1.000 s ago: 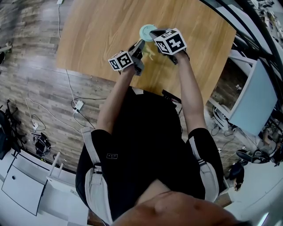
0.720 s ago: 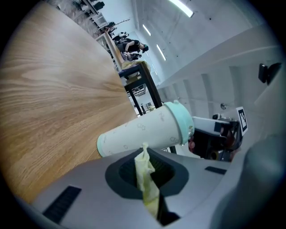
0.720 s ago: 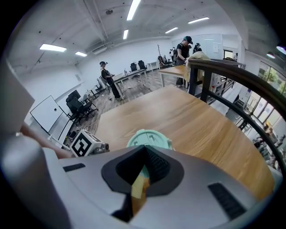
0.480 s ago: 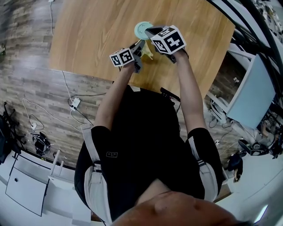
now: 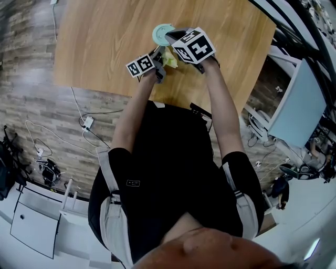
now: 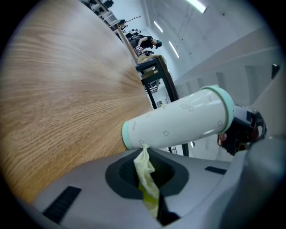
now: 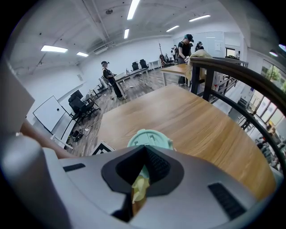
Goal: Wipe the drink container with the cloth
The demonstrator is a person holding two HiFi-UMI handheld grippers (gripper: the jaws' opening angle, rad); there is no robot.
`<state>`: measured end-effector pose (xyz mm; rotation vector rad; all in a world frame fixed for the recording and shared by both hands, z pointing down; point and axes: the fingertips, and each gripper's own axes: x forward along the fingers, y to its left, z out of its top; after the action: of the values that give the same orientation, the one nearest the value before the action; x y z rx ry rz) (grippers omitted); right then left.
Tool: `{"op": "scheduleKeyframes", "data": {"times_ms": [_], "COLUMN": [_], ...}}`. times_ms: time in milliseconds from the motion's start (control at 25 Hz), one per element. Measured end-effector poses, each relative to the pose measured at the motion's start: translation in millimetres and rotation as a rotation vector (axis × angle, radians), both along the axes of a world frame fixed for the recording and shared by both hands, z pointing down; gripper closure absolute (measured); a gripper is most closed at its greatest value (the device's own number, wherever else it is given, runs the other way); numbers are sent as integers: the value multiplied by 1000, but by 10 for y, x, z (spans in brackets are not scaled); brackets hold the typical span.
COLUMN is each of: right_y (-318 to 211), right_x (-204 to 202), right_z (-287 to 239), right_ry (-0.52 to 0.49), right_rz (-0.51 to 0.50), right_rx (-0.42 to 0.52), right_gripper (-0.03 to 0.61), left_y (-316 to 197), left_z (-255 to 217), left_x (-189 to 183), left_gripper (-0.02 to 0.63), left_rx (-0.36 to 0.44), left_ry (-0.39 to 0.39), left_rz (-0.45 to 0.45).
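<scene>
Pale wood-grain counter (image 5: 105, 42) carries the work, standing on a grey plank floor (image 5: 31, 105) where white cables (image 5: 86, 123) trail. The right gripper view shows an open office beyond it: strip lights (image 7: 134, 9) on the ceiling, people standing (image 7: 109, 78), office chairs (image 7: 82, 107) and a black railing (image 7: 241, 85) curving past on the right.

The drink container (image 5: 163, 34) is near the counter's far middle, directly ahead of the person. It is a white tumbler printed with small star outlines, with a mint band at its base and a round mint lid. Whether its base touches the wood or is held just clear of it cannot be told. The lid is on, so what is inside does not show.

The right tongs (image 5: 175, 37) are closed on the container at its lid end; a sliver of mint shows between the jaws, with yellow below it.

The left tongs (image 5: 159, 59) are pinched together on the cloth (image 5: 169, 58), a pale yellow crumpled strip that sticks up out of the jaws. Its tip touches the container's white wall just above the base band.
</scene>
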<state>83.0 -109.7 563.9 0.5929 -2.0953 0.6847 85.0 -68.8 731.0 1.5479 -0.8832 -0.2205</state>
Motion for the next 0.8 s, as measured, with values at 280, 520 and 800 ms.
{"op": "scheduleKeyframes", "data": {"times_ms": [280, 520, 800], "right_y": [-18, -34, -45], "right_x": [-11, -8, 88], "right_z": [14, -1, -59], "right_ry": [0, -5, 52], "right_rz": [-5, -13, -38], "right_rx": [3, -6, -8], "right_gripper": [548, 548, 546], "left_y": [-15, -85, -64], "left_z": [-301, -736, -987], "left_x": [87, 286, 260], "left_gripper": [583, 583, 582], "left_rx": [56, 135, 178], "left_ry": [30, 53, 63], "left_rz": [-8, 50, 55]}}
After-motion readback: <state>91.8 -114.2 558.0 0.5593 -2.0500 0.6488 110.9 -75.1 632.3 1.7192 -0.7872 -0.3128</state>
